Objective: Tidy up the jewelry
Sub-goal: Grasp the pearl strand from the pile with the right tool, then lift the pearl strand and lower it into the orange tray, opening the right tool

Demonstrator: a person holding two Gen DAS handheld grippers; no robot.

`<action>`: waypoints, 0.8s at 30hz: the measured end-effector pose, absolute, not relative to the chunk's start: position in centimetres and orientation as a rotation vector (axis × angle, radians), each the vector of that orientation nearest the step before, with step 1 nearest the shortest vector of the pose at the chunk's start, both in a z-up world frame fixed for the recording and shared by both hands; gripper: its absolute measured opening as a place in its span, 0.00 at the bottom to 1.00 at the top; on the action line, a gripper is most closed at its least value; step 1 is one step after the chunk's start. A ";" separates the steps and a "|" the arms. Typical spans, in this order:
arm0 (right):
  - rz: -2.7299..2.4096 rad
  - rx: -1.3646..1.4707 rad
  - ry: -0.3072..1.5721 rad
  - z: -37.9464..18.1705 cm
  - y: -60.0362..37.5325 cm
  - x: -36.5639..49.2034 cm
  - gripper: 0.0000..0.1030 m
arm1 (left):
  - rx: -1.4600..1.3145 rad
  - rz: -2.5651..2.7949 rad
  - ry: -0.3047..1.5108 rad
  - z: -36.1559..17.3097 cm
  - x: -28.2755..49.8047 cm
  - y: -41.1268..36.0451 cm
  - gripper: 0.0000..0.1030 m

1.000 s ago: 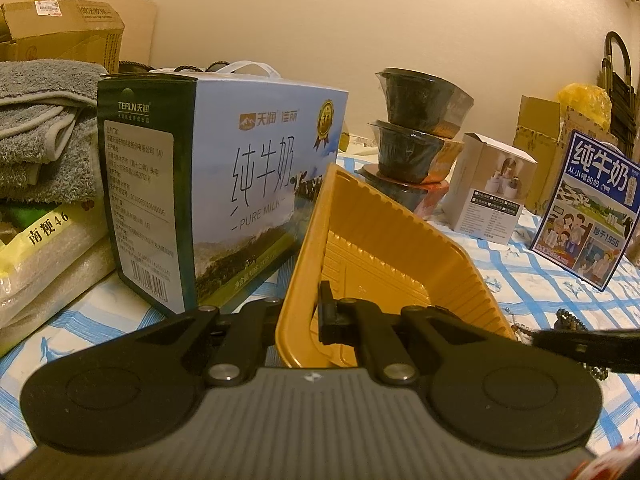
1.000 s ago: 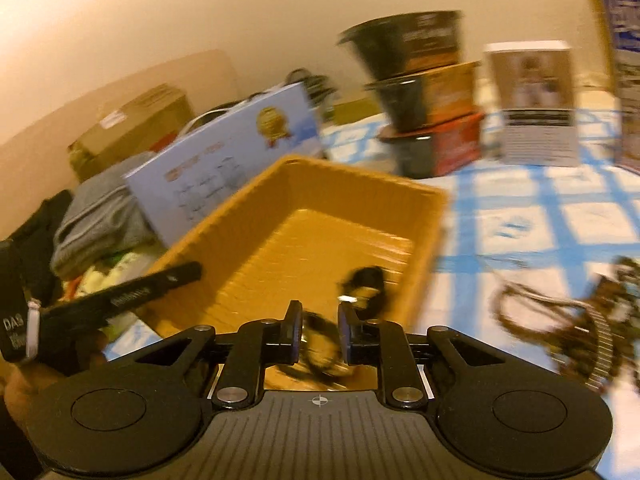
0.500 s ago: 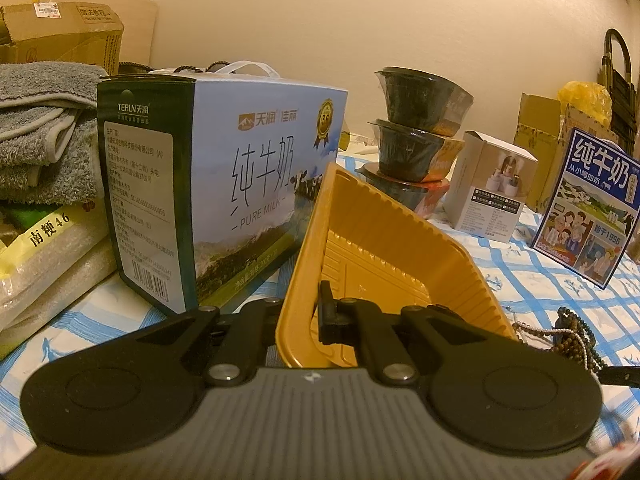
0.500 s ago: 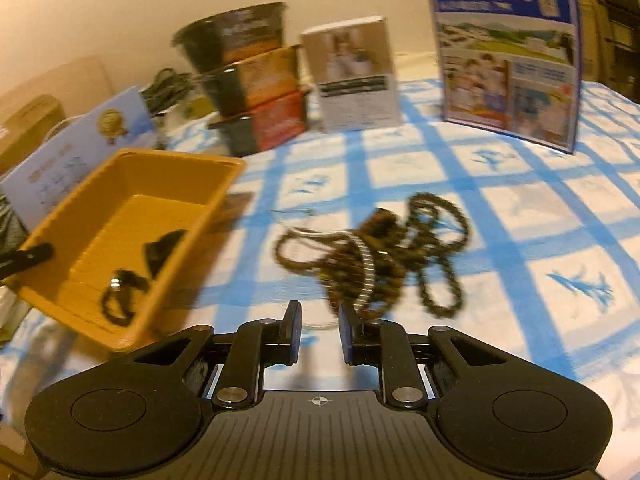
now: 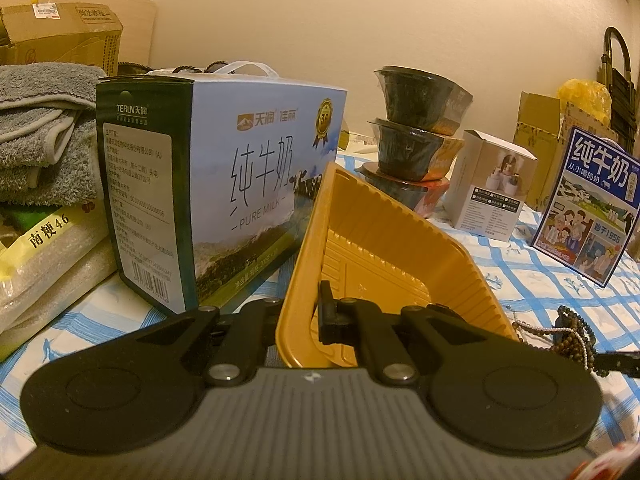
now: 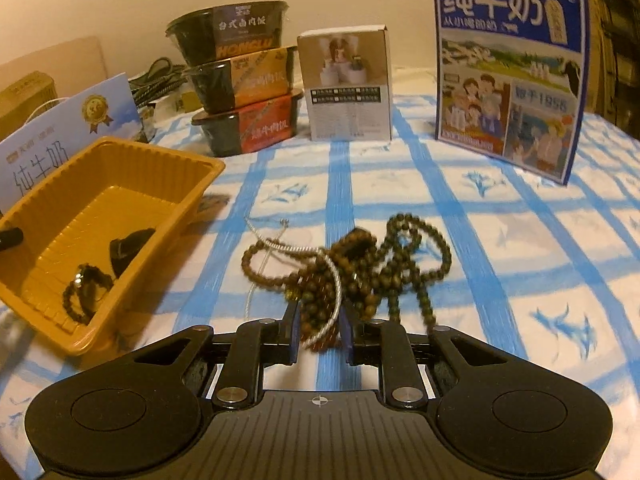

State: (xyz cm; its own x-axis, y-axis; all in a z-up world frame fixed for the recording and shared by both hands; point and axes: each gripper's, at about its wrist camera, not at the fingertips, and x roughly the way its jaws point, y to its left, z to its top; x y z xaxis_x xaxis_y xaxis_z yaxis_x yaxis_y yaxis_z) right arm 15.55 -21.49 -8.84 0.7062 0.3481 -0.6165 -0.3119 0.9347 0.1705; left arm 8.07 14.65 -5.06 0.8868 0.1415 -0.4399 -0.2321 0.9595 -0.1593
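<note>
A yellow ribbed tray [image 5: 400, 240] stands tipped on the blue-checked cloth, and my left gripper [image 5: 300, 312] is shut on its near wall. In the right wrist view the tray [image 6: 192, 184] holds a dark bead bracelet [image 6: 86, 292] and a black piece [image 6: 128, 246]. One left finger [image 6: 10, 236] shows at the tray's left edge. A tangled pile of brown bead strands [image 6: 360, 264] with a silver chain lies right of the tray. My right gripper [image 6: 318, 328] is open low over the pile's near end, with some beads between its fingers. The pile [image 5: 572, 332] also shows in the left wrist view.
A large milk carton [image 5: 240, 184] stands just left of the tray, with towels [image 5: 40, 132] and a rice bag [image 5: 48, 248] beyond. Behind the beads stand stacked black bowls [image 6: 240, 80], a small white box [image 6: 348, 84] and a blue milk box [image 6: 508, 72].
My right gripper swung from above the tray to the right and sank onto the bead pile. The left gripper and the tray have not moved.
</note>
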 end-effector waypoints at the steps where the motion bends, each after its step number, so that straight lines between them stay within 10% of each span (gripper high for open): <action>1: 0.367 0.049 0.694 -8.9 -21.5 15.9 0.20 | -0.211 0.195 0.440 -5.1 8.0 14.6 0.05; 24: 0.413 0.109 0.654 -9.1 -21.3 18.0 0.02 | -0.211 0.198 0.443 -5.0 8.2 14.7 0.05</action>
State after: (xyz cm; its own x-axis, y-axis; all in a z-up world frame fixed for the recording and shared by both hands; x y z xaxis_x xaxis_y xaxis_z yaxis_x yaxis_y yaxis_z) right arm 18.00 -21.33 -9.13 0.7155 0.4060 -0.5684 -0.3382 0.9134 0.2267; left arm 8.22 14.73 -4.98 0.8850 0.1430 -0.4431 -0.2343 0.9592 -0.1583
